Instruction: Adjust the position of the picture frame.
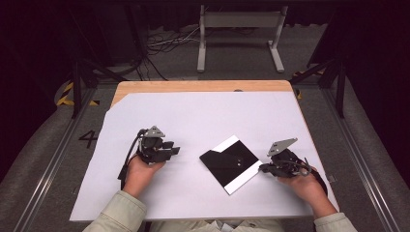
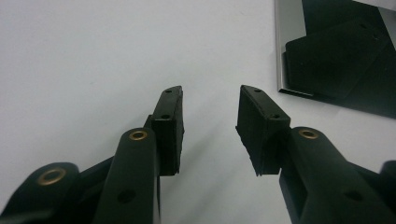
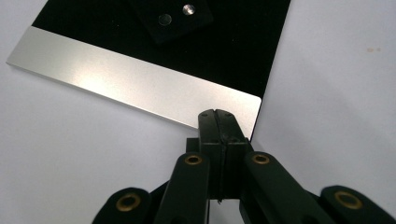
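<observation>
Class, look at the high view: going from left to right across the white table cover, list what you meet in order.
left gripper → black folder with silver edges → right gripper

Sleeves: pale khaki-beige fabric with loose cuffs, on both forearms at the bottom edge of the high view.
Left gripper (image 1: 167,150): black body, grey three-cornered plate on top with small holes, black cable trailing from its body.
Right gripper (image 1: 265,167): black body, grey three-cornered plate tilted above it, dark cable looped by the hand.
Jaw arms: matte black, rounded, with brass-ringed pivot holes and plain dark bolt holes.
Pads (image 2: 169,122): black rectangular blocks, ribbed on the inner faces, two small screw recesses along each top edge.
</observation>
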### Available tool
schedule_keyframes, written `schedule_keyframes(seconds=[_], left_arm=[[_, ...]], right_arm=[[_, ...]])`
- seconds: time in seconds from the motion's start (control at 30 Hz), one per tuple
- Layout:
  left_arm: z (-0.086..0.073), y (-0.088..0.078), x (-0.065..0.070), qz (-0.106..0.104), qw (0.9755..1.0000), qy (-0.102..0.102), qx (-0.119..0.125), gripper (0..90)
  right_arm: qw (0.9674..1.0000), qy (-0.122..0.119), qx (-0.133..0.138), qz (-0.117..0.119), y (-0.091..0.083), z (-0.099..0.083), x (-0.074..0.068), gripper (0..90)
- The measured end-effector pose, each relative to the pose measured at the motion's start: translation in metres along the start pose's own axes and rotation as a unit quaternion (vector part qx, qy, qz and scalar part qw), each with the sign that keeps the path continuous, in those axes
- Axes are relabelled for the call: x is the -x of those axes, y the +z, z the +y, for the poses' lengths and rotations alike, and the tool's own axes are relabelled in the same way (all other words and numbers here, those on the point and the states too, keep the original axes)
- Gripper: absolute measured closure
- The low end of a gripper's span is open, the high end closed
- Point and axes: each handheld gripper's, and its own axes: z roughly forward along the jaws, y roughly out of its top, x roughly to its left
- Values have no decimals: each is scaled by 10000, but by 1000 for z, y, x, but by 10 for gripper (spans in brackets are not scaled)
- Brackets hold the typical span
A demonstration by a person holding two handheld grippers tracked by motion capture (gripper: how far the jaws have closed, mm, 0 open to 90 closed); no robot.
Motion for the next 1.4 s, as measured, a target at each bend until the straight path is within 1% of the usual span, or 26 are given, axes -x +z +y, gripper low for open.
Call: schedule_keyframes(seconds=[0.1,0.13,0.23,0.27,0.33,0.37,0.4,0.47,0.5,0.53,0.63,0.73,0.8,0.83,0.87,0.93,1.03,1.13,1.17,1.2,1.3,1.37,1.4], left_arm=[[0,1,0,-36,10000,-30,-8,619],[0,0,0,-47,10000,-7,-30,619],[0,1,1,-68,10000,-22,-28,623],[0,2,1,-67,10000,3,-45,626],[0,3,2,-94,9999,-7,-66,631],[0,4,3,-112,9999,-13,-79,633],[0,4,3,-112,9999,-13,-79,636],[0,4,3,-143,9998,-24,-97,640],[0,4,3,-151,9998,-16,-99,643],[0,4,3,-164,9998,-26,-108,648],[0,4,3,-190,9997,-38,-132,659],[-1,4,4,-237,9996,-50,-153,666],[-1,3,4,-265,9995,-12,-184,673],[-2,3,5,-300,9993,-43,-217,681],[-3,3,7,-333,9991,-41,-244,686],[-4,2,9,-339,9991,14,-252,702],[-6,1,9,-352,9990,22,-263,716],[-7,2,9,-398,9988,-26,-297,735],[-7,2,9,-398,9988,-26,-297,742],[-7,4,10,-423,9985,27,-343,751],[-7,5,11,-421,9984,63,-376,762],[-7,4,11,-401,9985,81,-356,767],[-7,3,10,-392,9987,59,-329,768]], right_arm=[[10000,9,36,-40,0,1,0,900],[10000,9,36,-40,0,1,0,900],[9999,12,145,-68,3,2,2,900],[9997,-14,224,-95,5,2,4,900],[9994,-72,262,-202,7,4,3,900],[9993,-60,272,-242,8,6,3,900],[9993,-60,272,-242,8,6,3,900],[9989,-17,325,-339,11,9,5,900],[9987,33,362,-349,13,10,7,900],[9985,110,432,-313,15,12,10,900],[9982,156,493,-298,18,14,12,900],[9978,192,553,-296,23,21,14,900],[9978,183,540,-338,27,27,15,900],[9975,215,546,-398,31,32,16,900],[9974,204,558,-404,32,35,16,900],[9972,220,592,-398,37,40,17,900],[9968,213,628,-439,41,45,18,900],[9962,312,692,-417,47,53,21,900],[9962,312,692,-417,47,53,21,900],[9959,345,724,-408,51,58,20,900],[9956,323,741,-474,58,67,17,900],[9959,240,713,-506,60,71,16,900],[9957,200,710,-557,60,72,15,900]])
